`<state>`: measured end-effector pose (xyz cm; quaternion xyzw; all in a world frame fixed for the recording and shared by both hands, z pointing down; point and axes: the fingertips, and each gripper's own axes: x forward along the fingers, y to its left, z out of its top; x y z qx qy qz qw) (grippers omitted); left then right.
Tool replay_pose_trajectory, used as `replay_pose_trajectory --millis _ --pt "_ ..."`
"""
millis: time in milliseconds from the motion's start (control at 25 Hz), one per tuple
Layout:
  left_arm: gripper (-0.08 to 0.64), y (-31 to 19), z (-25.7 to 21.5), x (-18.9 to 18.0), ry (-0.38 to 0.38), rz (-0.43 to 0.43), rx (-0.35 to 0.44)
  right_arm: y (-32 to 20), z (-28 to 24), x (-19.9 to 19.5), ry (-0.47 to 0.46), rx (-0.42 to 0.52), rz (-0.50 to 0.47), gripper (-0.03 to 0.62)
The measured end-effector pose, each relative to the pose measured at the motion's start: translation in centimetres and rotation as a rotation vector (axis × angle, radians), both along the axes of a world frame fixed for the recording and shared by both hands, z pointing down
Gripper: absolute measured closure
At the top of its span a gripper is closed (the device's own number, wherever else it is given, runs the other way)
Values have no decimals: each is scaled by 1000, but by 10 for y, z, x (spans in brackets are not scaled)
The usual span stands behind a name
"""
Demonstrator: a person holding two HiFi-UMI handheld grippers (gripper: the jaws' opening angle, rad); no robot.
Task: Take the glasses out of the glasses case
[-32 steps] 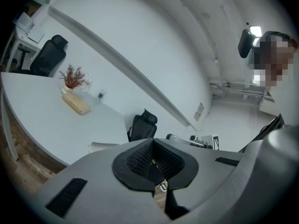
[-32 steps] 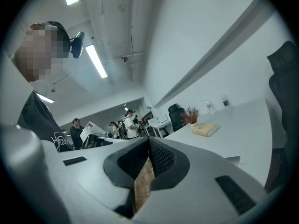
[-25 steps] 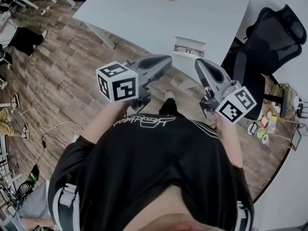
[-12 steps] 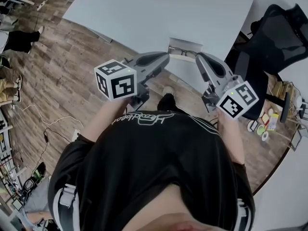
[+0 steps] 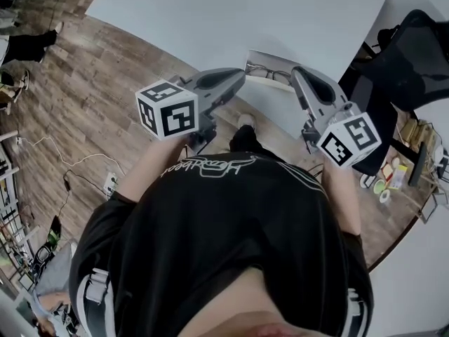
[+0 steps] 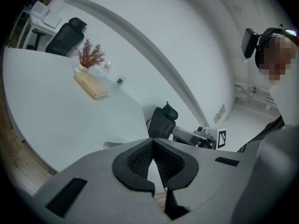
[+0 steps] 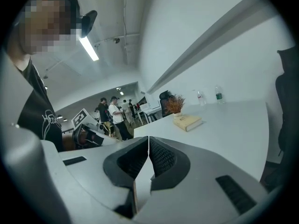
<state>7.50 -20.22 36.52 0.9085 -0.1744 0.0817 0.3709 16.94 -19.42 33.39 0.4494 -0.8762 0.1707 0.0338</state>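
Left hand-held gripper (image 5: 240, 79) and right hand-held gripper (image 5: 297, 74) held out in front of the torso, tips toward the glasses case (image 5: 255, 55). Each has its jaws closed tip to tip, nothing between them. Case lies open at the near edge of the surface (image 5: 231, 12), glasses (image 5: 270, 71) inside, untouched.

Step in hand reads as the approach. To do it well: part one pair of jaws before descending, take the frame at the bridge or a temple rather than the lenses, steady the case with the other gripper.

Surface white; book (image 6: 91, 85), dried plant (image 6: 88, 56) and bottle (image 6: 120, 80) at its far end. Wood floor (image 5: 84, 97), black office chair (image 5: 410, 55), people (image 7: 114, 113) standing further back
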Motion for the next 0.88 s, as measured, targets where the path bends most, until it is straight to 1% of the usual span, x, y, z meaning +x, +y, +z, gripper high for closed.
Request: replay_pose_trajectory --millis 160,440,560,760,880 --pt "552 -9 10 -2 -9 -14 -28 -11 17 1 74 -14 -16 581" --pt "552 -22 27 -12 -21 -46 -64 -21 50 -5 181 -50 -73 581" --pt "552 -25 31 -16 -25 -58 -77 -23 65 -11 237 -71 -127 581" --pt "552 -26 36 -20 -27 -81 -100 -20 96 -19 396 -102 -206 581" --pt "552 -27 37 -23 -31 -88 -107 -19 111 -25 476 -119 -254 581"
